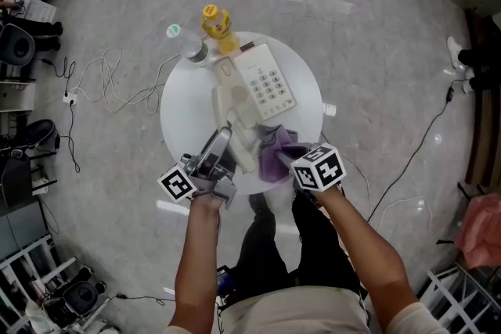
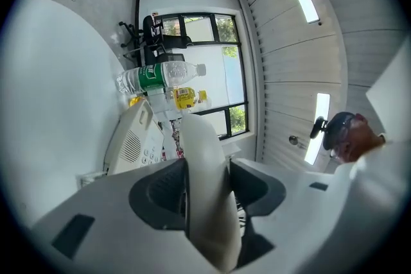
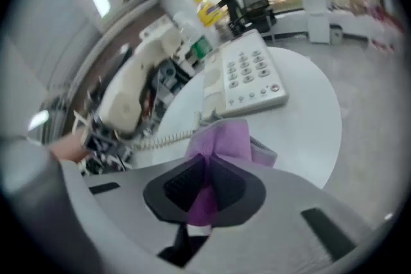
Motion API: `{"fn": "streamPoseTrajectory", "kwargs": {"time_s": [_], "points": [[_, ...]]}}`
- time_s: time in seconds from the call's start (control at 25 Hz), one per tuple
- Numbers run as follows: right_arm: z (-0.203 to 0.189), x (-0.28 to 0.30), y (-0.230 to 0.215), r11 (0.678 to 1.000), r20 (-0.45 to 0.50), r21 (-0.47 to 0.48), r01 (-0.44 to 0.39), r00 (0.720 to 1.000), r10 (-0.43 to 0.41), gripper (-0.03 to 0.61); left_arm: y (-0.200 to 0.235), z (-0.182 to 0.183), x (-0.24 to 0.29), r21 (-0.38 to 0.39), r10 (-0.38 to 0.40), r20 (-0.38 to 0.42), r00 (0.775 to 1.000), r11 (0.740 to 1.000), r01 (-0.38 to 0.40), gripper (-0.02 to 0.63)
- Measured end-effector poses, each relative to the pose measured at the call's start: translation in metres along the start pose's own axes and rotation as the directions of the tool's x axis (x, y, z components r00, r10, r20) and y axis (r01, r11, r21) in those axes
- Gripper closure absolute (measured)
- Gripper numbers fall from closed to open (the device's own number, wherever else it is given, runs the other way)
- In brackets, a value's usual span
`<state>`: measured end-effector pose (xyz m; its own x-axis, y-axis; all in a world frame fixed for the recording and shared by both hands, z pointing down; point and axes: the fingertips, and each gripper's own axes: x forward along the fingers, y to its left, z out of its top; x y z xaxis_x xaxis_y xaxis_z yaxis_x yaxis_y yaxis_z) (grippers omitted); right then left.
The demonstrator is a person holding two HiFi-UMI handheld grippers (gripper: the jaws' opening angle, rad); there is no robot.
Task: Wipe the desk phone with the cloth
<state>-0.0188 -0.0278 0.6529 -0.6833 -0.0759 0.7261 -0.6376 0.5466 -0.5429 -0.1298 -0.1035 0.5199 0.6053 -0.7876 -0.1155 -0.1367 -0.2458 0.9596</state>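
Note:
The cream desk phone base (image 1: 268, 83) lies on the round white table (image 1: 184, 109), keypad up. Its handset (image 1: 237, 131) is lifted off the base, and my left gripper (image 1: 222, 143) is shut on it. In the left gripper view the handset (image 2: 205, 183) stands upright between the jaws, with the phone base (image 2: 131, 138) behind it. My right gripper (image 1: 295, 155) is shut on a purple cloth (image 1: 275, 150) near the table's front edge. In the right gripper view the cloth (image 3: 221, 141) bunches out of the jaws, just in front of the phone base (image 3: 247, 77), the handset (image 3: 125, 96) and the coiled cord (image 3: 164, 138).
A yellow-capped bottle (image 1: 216, 23) and a clear water bottle (image 1: 196, 52) stand at the table's far edge, behind the phone. White cables (image 1: 109, 82) trail over the grey floor at the left. The person's legs are under the table's near edge.

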Motion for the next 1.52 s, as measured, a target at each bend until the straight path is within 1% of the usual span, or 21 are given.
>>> {"fn": "streamPoseTrajectory", "kwargs": {"time_s": [0.04, 0.08, 0.12, 0.16, 0.24, 0.28, 0.32, 0.36, 0.4, 0.48, 0.52, 0.64, 0.72, 0.8, 1.0, 1.08, 1.2, 1.28, 1.4, 1.48, 1.52], "points": [[0.013, -0.011, 0.005, 0.995, 0.086, 0.085, -0.051, 0.995, 0.044, 0.56, 0.0, -0.001, -0.001, -0.001, -0.002, 0.0, 1.0, 1.0, 0.002, 0.407], [0.028, -0.023, 0.011, 0.983, 0.174, 0.146, -0.109, 0.981, 0.083, 0.56, 0.0, -0.001, -0.001, -0.004, -0.003, 0.002, 1.0, 1.0, 0.003, 0.406], [0.044, -0.036, 0.018, 0.965, 0.265, 0.193, -0.177, 0.957, 0.122, 0.56, 0.0, -0.001, -0.002, -0.008, -0.004, 0.007, 1.0, 1.0, 0.004, 0.405], [0.06, -0.049, 0.027, 0.937, 0.356, 0.233, -0.259, 0.92, 0.166, 0.56, 0.001, -0.001, -0.002, -0.015, -0.004, 0.013, 1.0, 1.0, 0.004, 0.407], [0.088, -0.074, 0.046, 0.856, 0.513, 0.277, -0.437, 0.82, 0.253, 0.56, 0.001, 0.0, -0.002, -0.03, -0.004, 0.029, 1.0, 1.0, 0.005, 0.407], [0.099, -0.084, 0.057, 0.817, 0.562, 0.274, -0.508, 0.773, 0.292, 0.56, 0.0, 0.0, -0.002, -0.037, -0.006, 0.035, 0.999, 0.999, 0.007, 0.407], [0.106, -0.09, 0.068, 0.791, 0.585, 0.259, -0.554, 0.742, 0.328, 0.56, -0.002, 0.0, -0.001, -0.042, -0.01, 0.039, 0.999, 0.999, 0.012, 0.407], [0.109, -0.093, 0.078, 0.782, 0.585, 0.239, -0.576, 0.728, 0.358, 0.558, -0.005, -0.001, 0.0, -0.045, -0.016, 0.04, 0.999, 0.999, 0.018, 0.408], [0.109, -0.092, 0.087, 0.785, 0.568, 0.221, -0.579, 0.731, 0.379, 0.558, -0.007, -0.003, 0.002, -0.045, -0.023, 0.038, 0.999, 0.999, 0.024, 0.408], [0.104, -0.083, 0.1, 0.8, 0.525, 0.197, -0.567, 0.75, 0.402, 0.558, -0.011, -0.009, 0.006, -0.035, -0.032, 0.02, 0.999, 0.999, 0.032, 0.41], [0.1, -0.079, 0.105, 0.8, 0.511, 0.195, -0.567, 0.755, 0.411, 0.558, -0.011, -0.013, 0.008, -0.028, -0.03, 0.008, 1.0, 0.999, 0.03, 0.41], [0.094, -0.076, 0.11, 0.798, 0.51, 0.201, -0.568, 0.756, 0.409, 0.557, -0.006, -0.02, 0.007, -0.029, -0.014, -0.009, 1.0, 0.999, 0.014, 0.41], [0.093, -0.078, 0.101, 0.796, 0.537, 0.232, -0.559, 0.756, 0.374, 0.555, -0.004, -0.023, 0.005, -0.05, -0.015, -0.003, 1.0, 0.999, 0.015, 0.41], [0.092, -0.08, 0.087, 0.79, 0.565, 0.278, -0.546, 0.759, 0.325, 0.555, -0.006, -0.03, 0.005, -0.06, -0.022, -0.019, 1.0, 0.998, 0.021, 0.41], [0.096, -0.084, 0.059, 0.795, 0.588, 0.338, -0.504, 0.772, 0.24, 0.552, -0.01, -0.068, 0.008, -0.083, -0.037, -0.131, 0.991, 0.996, 0.026, 0.41], [0.093, -0.079, 0.049, 0.791, 0.574, 0.359, -0.495, 0.786, 0.23, 0.551, 0.001, -0.087, 0.009, -0.097, -0.009, -0.181, 0.983, 0.995, -0.009, 0.41], [0.073, -0.065, 0.038, 0.781, 0.522, 0.407, -0.473, 0.822, 0.226, 0.551, 0.028, -0.111, 0.0, -0.138, 0.073, -0.233, 0.97, 0.985, -0.108, 0.41], [0.059, -0.061, 0.038, 0.774, 0.495, 0.424, -0.471, 0.836, 0.237, 0.551, 0.039, -0.12, -0.009, -0.128, 0.115, -0.265, 0.957, 0.98, -0.154, 0.411], [0.046, -0.057, 0.044, 0.756, 0.483, 0.436, -0.488, 0.836, 0.261, 0.552, 0.048, -0.121, -0.02, -0.091, 0.155, -0.288, 0.945, 0.978, -0.188, 0.411], [0.044, -0.054, 0.051, 0.748, 0.477, 0.434, -0.501, 0.833, 0.281, 0.552, 0.051, -0.114, -0.024, -0.076, 0.172, -0.278, 0.945, 0.977, -0.2, 0.413], [0.045, -0.054, 0.055, 0.749, 0.471, 0.426, -0.507, 0.831, 0.295, 0.552, 0.052, -0.108, -0.024, -0.075, 0.176, -0.262, 0.949, 0.977, -0.202, 0.413]]}}
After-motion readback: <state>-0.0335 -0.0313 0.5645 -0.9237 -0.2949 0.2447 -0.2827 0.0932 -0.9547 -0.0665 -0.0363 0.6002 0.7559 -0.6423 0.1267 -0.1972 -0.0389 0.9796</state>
